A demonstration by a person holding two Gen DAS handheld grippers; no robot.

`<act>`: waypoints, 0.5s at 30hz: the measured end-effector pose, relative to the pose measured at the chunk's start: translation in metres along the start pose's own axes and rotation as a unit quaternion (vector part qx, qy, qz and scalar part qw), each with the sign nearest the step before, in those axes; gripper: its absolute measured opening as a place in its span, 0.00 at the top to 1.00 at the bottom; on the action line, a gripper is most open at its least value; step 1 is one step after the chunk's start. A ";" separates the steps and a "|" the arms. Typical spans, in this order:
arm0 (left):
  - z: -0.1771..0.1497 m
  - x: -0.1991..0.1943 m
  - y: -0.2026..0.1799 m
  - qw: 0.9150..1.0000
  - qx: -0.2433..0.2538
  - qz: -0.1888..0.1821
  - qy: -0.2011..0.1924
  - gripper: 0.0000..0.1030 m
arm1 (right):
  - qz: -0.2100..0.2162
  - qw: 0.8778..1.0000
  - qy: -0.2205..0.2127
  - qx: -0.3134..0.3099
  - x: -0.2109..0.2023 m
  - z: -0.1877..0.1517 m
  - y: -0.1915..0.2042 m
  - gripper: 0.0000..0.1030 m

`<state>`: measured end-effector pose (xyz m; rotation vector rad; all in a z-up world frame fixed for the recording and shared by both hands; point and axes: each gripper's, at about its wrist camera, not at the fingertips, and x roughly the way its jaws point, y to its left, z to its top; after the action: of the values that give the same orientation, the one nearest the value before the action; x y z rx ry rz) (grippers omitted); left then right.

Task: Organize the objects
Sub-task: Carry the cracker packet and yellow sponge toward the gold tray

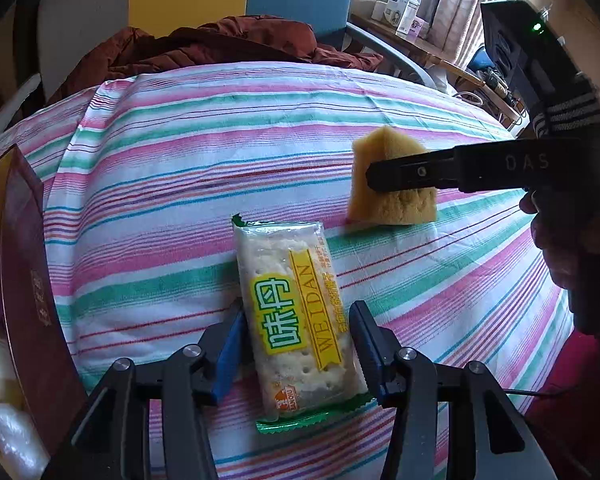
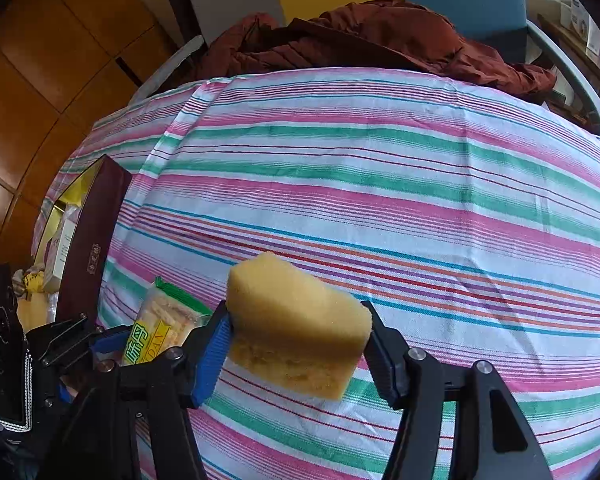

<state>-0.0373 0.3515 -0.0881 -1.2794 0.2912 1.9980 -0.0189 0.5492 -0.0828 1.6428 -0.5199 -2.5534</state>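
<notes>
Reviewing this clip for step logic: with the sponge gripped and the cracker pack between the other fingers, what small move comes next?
Probably shut the left gripper on the cracker pack: its fingers straddle the pack, apparently not yet pressing it. The right gripper already holds the sponge.

cracker packet lies on the striped cloth, box at its left, sponge right-behind.

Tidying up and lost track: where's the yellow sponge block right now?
The yellow sponge block is clamped in the right gripper, held above the striped cloth, right of the biscuit packet.
</notes>
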 end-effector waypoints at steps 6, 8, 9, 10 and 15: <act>0.001 0.002 -0.002 1.000 0.010 -0.010 -0.001 0.43 | 0.007 1.000 0.002 0.016 0.004 0.004 -0.004 0.38; 0.003 0.003 -0.002 1.000 0.013 -0.010 -0.001 0.41 | 0.007 1.000 0.001 0.018 0.003 0.004 -0.005 0.38; 0.004 0.004 -0.003 1.000 0.014 -0.007 -0.002 0.41 | 0.006 1.000 0.001 0.017 0.003 0.004 -0.005 0.38; 0.004 0.005 -0.004 1.000 0.014 -0.004 -0.003 0.41 | 0.005 1.000 0.001 0.015 0.004 0.004 -0.004 0.38; 0.006 0.007 -0.002 1.000 0.020 0.018 -0.014 0.56 | -0.005 1.000 -0.005 -0.004 0.002 0.003 0.002 0.41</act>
<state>-0.0413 0.3595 -0.0905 -1.2271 0.3412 2.0283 -0.0228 0.5473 -0.0829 1.6339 -0.5028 -2.5694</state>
